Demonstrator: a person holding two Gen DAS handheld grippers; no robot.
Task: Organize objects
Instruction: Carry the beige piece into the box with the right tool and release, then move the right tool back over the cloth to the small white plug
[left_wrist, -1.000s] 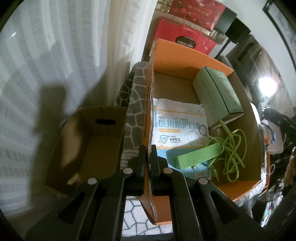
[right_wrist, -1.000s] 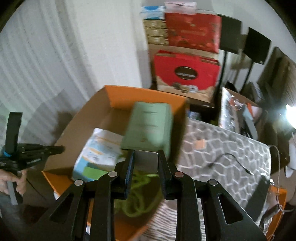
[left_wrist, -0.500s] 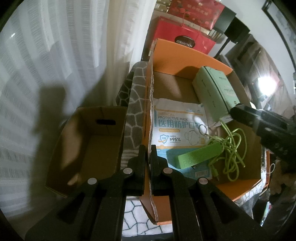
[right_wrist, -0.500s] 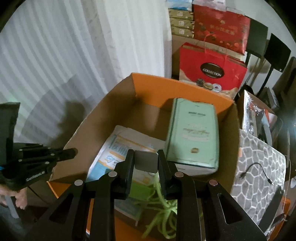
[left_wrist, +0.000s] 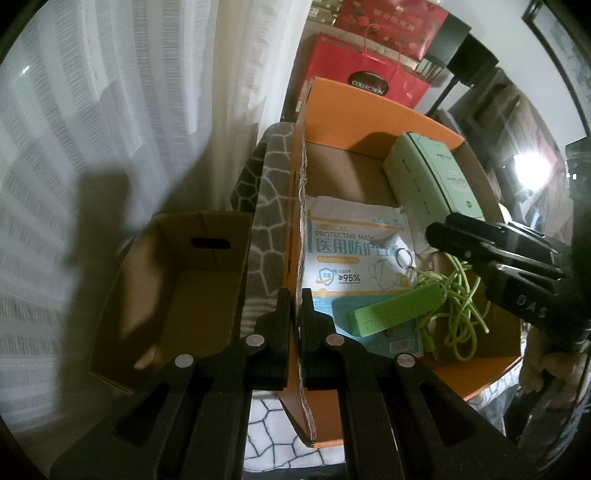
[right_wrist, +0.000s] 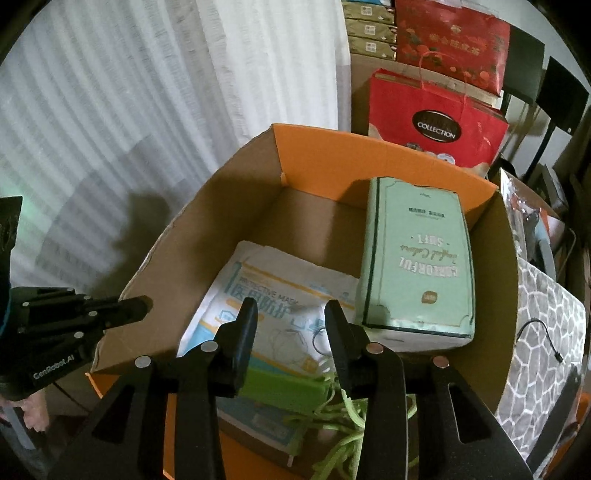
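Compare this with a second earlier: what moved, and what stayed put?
The right gripper came over the orange box; it held a small grey piece and has just opened with nothing between its pads. The left gripper stays shut on the box wall. The mask pack, power bank and tissue box are unmoved.

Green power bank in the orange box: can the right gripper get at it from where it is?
Probably yes. The right gripper hangs open just above the green power bank, which lies on top of the mask packet with nothing covering it. The green cable attached at one end may trail along.
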